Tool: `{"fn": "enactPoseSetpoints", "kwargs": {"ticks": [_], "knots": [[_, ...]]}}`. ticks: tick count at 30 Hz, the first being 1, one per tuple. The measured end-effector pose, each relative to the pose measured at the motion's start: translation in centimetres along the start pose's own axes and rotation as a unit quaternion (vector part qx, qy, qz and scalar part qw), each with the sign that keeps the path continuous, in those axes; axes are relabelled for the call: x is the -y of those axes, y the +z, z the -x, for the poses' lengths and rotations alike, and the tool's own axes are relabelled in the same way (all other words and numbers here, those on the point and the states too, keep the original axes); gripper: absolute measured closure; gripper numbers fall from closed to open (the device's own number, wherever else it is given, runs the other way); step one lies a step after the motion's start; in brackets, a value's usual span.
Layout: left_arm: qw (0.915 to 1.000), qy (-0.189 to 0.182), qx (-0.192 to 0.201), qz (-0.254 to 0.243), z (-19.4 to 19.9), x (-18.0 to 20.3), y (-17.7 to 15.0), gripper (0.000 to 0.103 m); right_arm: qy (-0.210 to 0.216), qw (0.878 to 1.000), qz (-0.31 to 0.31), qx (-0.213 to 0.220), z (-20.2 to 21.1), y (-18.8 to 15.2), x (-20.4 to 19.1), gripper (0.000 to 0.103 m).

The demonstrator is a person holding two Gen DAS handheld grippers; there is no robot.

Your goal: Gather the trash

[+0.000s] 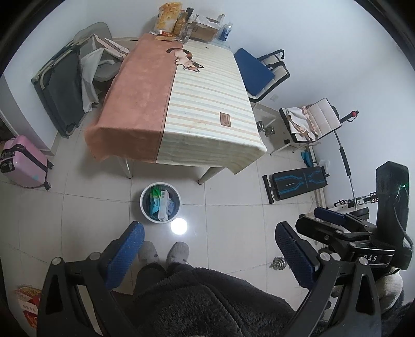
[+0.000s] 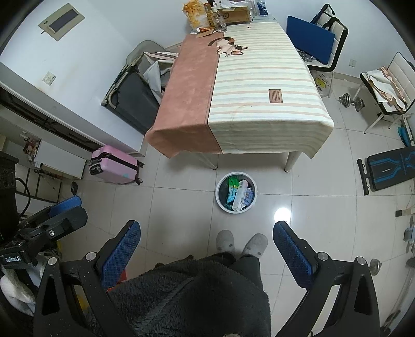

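Note:
A white round trash bin (image 1: 160,202) stands on the tiled floor in front of the table; it also shows in the right wrist view (image 2: 236,192). It holds several wrappers and a white box. My left gripper (image 1: 208,248) is open and empty, held high above the floor, nearer to me than the bin. My right gripper (image 2: 206,246) is open and empty too, at a similar height. The right gripper's body shows at the right of the left wrist view (image 1: 345,228). The left gripper's body shows at the left of the right wrist view (image 2: 52,223).
A table (image 1: 181,103) with a pink and striped cloth stands beyond the bin, with bags, bottles and a box (image 1: 189,23) at its far end. A pink suitcase (image 1: 23,163), chairs (image 1: 262,72), a bench (image 1: 298,184) and dumbbells (image 2: 352,101) ring it. My slippered feet (image 1: 166,252) are below.

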State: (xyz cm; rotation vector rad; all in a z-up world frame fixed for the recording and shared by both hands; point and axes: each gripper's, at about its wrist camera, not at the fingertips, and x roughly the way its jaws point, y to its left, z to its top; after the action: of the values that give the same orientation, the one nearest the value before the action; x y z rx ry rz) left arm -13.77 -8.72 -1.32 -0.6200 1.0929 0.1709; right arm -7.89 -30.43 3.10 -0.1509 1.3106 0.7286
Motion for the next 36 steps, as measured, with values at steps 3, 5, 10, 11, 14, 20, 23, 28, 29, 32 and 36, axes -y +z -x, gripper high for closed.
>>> {"fn": "enactPoseSetpoints", "kwargs": {"ticks": [3,5,10,11,14,20,23,28,29,32,36], "knots": [[1.0000,0.001,0.000,0.000,0.0,0.0,0.0,0.000,0.000,1.000,0.001,-0.001,0.1,0.0,0.0,0.000],[1.0000,0.001,0.001,0.002,0.1,-0.1,-0.1,0.000,-0.001,1.000,0.002,-0.001,0.1,0.0,0.0,0.000],[1.0000,0.005,0.000,0.004,0.2,0.1,-0.3,0.000,-0.002,1.000,0.002,-0.003,0.7,0.1,-0.1,0.000],[1.0000,0.004,0.000,0.005,0.2,0.1,-0.3,0.000,-0.004,1.000,0.002,-0.003,0.8,0.2,-0.1,0.000],[1.0000,0.005,-0.001,0.007,0.2,0.2,-0.4,0.000,-0.006,1.000,0.002,-0.004,0.8,0.0,-0.1,0.000],[1.0000,0.006,-0.003,0.007,0.1,0.3,-0.5,0.000,-0.008,1.000,0.000,-0.006,1.0,-0.2,-0.1,0.000],[1.0000,0.006,-0.004,0.006,-0.1,0.6,-0.7,0.000,-0.009,1.000,-0.003,-0.006,1.0,-0.4,0.0,0.000],[0.9999,0.008,-0.004,0.006,-0.3,1.3,-0.7,0.000,-0.011,1.000,-0.010,-0.005,1.1,-0.6,0.2,0.000],[0.9999,0.008,-0.004,0.006,-0.3,1.4,-0.7,0.000,-0.011,1.000,-0.010,-0.005,1.2,-0.7,0.3,0.000],[0.9999,0.009,-0.004,0.006,-0.4,1.5,-0.7,0.000,-0.011,1.000,-0.012,-0.004,1.3,-0.9,0.5,0.000],[0.9999,0.009,-0.003,0.007,-0.3,1.6,-0.8,0.000,-0.010,1.000,-0.012,-0.003,1.5,-1.0,0.6,0.000]]}}
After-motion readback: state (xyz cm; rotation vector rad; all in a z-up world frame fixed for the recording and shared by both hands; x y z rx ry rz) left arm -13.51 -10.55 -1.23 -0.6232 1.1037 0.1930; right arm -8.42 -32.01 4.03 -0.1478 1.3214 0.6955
